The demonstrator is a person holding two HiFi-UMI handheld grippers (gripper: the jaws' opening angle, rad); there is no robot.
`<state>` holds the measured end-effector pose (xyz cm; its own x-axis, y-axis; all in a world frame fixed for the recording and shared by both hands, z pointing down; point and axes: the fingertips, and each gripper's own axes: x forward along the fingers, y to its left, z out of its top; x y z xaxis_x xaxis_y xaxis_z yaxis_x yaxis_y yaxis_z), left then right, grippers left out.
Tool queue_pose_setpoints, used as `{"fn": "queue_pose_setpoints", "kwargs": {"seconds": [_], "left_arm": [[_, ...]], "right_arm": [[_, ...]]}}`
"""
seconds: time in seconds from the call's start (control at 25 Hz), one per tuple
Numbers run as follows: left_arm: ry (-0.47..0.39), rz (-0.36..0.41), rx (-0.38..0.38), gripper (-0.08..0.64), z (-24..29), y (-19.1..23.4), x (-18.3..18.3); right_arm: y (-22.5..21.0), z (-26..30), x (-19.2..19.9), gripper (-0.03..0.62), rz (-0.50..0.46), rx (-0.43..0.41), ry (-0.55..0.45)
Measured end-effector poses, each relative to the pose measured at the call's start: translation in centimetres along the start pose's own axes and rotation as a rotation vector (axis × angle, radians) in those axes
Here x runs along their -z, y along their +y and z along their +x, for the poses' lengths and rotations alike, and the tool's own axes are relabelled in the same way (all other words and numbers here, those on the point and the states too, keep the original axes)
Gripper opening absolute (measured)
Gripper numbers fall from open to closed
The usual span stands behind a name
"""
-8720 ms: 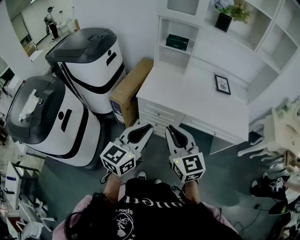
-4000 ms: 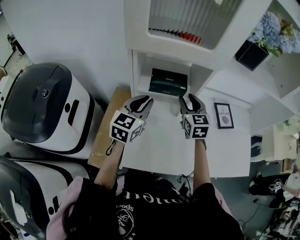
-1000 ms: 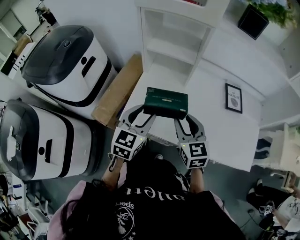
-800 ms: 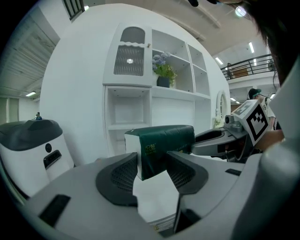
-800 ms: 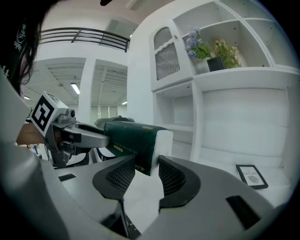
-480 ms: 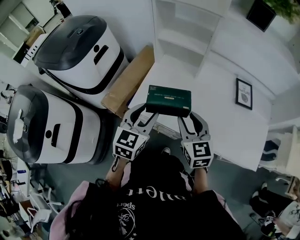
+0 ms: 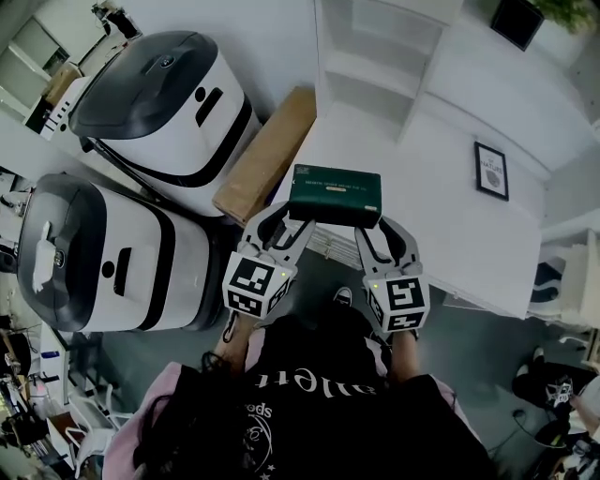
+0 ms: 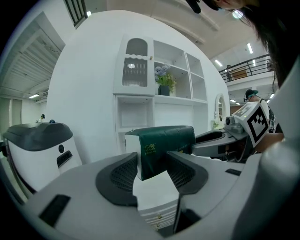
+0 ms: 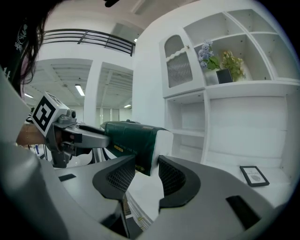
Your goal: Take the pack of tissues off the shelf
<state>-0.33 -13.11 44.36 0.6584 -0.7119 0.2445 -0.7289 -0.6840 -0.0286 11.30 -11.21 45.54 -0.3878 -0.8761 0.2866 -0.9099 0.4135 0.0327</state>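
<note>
The pack of tissues (image 7: 335,195) is a dark green soft pack with white ends, held level in the air over the front edge of the white desk (image 7: 441,225). My left gripper (image 7: 289,221) is shut on its left end, my right gripper (image 7: 380,228) on its right end. In the left gripper view the pack (image 8: 161,146) sits between the ribbed pads of the left gripper (image 8: 152,171). The right gripper view shows the pack (image 9: 133,139) clamped in the right gripper (image 9: 140,174). The shelf compartment (image 7: 370,70) behind stands bare.
A framed picture (image 7: 491,171) lies on the desk's right part. A cardboard box (image 7: 267,155) leans at the desk's left side. Two white-and-black machines (image 7: 155,94) (image 7: 103,253) stand on the left. A potted plant (image 7: 520,19) sits in the upper shelf.
Both grippers still hold the pack. The pack and grippers have come further back from the shelf, toward the desk's front edge.
</note>
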Motion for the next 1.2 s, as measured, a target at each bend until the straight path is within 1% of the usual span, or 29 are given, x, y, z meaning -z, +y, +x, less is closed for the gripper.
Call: {"fn": "queue_pose_setpoints", "kwargs": {"seconds": [0.28,0.48,0.64,0.92,1.2], "left_arm": [[-0.016,-0.004,0.041,0.19,-5.4,0.4,1.3],[-0.028,-0.005,0.083,0.19,-8.8,-0.2,2.3],[-0.038,-0.004,0.103,0.19,-11.5,-0.3,3.2],[-0.058,-0.005,0.128,0.19,-14.3,-1.0,3.7],[-0.077,0.004,0.145,0.19,-15.5,-1.0,3.7]], "right_arm": [[5.5,-2.2,0.3,0.173,0.013,0.039,0.006],[8.9,-4.4,0.9,0.173,0.021,0.079,0.013],[11.7,-5.8,1.4,0.173,0.028,0.099,0.014],[14.2,-7.7,1.6,0.172,0.028,0.128,0.013],[15.4,-8.5,1.3,0.172,0.015,0.153,0.008]]}}
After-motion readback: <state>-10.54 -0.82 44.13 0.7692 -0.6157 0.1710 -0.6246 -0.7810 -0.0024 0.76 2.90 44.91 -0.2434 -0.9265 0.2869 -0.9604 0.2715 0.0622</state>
